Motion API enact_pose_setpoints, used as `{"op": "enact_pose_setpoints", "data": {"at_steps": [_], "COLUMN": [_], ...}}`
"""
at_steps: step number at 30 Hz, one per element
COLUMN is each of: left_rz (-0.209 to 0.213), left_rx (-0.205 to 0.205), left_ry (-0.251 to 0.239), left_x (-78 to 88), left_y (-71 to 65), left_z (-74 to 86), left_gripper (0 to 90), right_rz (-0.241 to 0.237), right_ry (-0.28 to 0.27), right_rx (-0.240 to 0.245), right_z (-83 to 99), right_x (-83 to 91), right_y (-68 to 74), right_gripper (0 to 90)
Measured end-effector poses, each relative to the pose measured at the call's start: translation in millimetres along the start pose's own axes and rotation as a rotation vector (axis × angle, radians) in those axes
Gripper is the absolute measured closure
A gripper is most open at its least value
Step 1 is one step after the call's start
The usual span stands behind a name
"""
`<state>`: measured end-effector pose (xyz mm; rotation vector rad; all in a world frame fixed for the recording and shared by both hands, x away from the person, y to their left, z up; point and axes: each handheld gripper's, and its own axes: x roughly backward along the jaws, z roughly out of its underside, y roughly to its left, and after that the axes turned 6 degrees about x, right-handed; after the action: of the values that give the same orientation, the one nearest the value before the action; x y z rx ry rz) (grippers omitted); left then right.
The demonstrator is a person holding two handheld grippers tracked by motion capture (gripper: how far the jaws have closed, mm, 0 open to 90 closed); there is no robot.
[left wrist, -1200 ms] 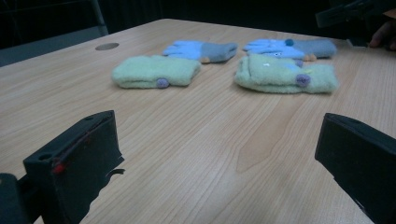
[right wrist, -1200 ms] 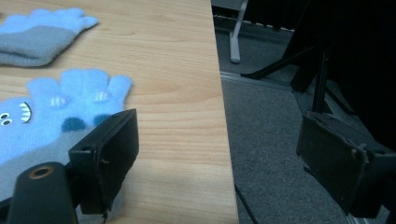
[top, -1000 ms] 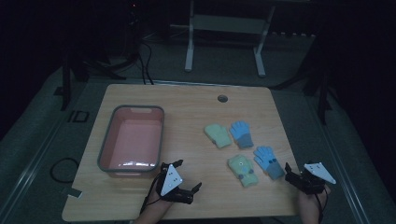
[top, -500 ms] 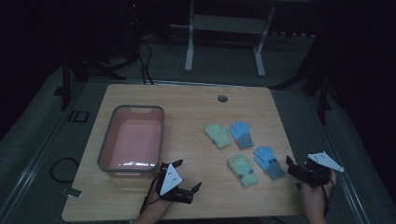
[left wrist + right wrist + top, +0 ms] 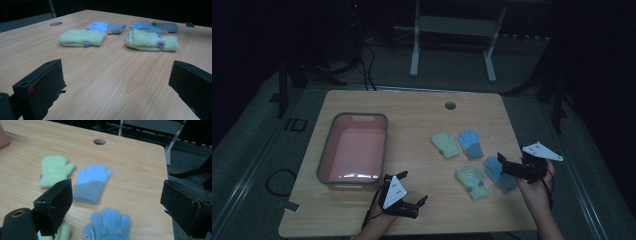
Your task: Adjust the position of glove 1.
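Note:
Four gloves lie on the wooden table [image 5: 412, 115]. At the back are a green mitten [image 5: 445, 145] and a blue glove [image 5: 470, 142]. Nearer me are a second green mitten [image 5: 471, 182] and a second blue glove [image 5: 499, 174]. My right gripper [image 5: 503, 165] hovers open over the near blue glove [image 5: 110, 225], its jaws wide apart with nothing between them. In the right gripper view the far blue glove [image 5: 92, 182] sits ahead between the jaws. My left gripper [image 5: 413, 188] rests open near the front edge, left of the gloves, facing the green mittens [image 5: 82, 37].
A pink tub with a grey rim [image 5: 325, 159] stands on the table's left half, just behind the left gripper. A round cable hole [image 5: 450, 105] is near the far edge. A metal stand [image 5: 452, 30] is on the floor beyond the table.
My right gripper has moved forward and left from the table's right edge to just over the near blue glove. The left gripper has stayed put.

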<state>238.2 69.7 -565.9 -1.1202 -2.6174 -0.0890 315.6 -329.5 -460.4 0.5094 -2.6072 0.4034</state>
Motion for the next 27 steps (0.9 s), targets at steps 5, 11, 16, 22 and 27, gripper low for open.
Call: {"op": "enact_pose_setpoints", "data": {"at_steps": [5, 11, 16, 22, 27], "left_rz": [0.0, 0.005, 0.007, 0.007, 0.011], "left_rx": [-0.002, 0.005, 0.001, -0.001, -0.001], "left_ry": [-0.003, -0.004, -0.003, -0.003, -0.004], "left_x": [0.3, 0.4, 0.4, 0.5, 0.6], "left_y": [-0.2, 0.8, 0.5, 0.4, 0.6], "left_z": [0.1, 0.1, 0.1, 0.1, 0.2], "left_gripper": [0.2, 0.2, 0.2, 0.2, 0.2], "right_rz": [-0.089, -0.127, -0.151, -0.176, -0.195], "right_ry": [0.014, 0.034, 0.042, 0.048, 0.067], "right_rx": [0.027, 0.052, 0.067, 0.073, 0.09], "right_z": [-15.0, -27.7, -34.9, -40.2, -45.6], "right_x": [-11.8, -27.4, -42.2, -58.2, -73.2], "right_y": [7.2, 17.1, 26.3, 36.9, 45.9], "right_gripper": [13.2, 15.1, 18.6, 24.3, 31.4]}}
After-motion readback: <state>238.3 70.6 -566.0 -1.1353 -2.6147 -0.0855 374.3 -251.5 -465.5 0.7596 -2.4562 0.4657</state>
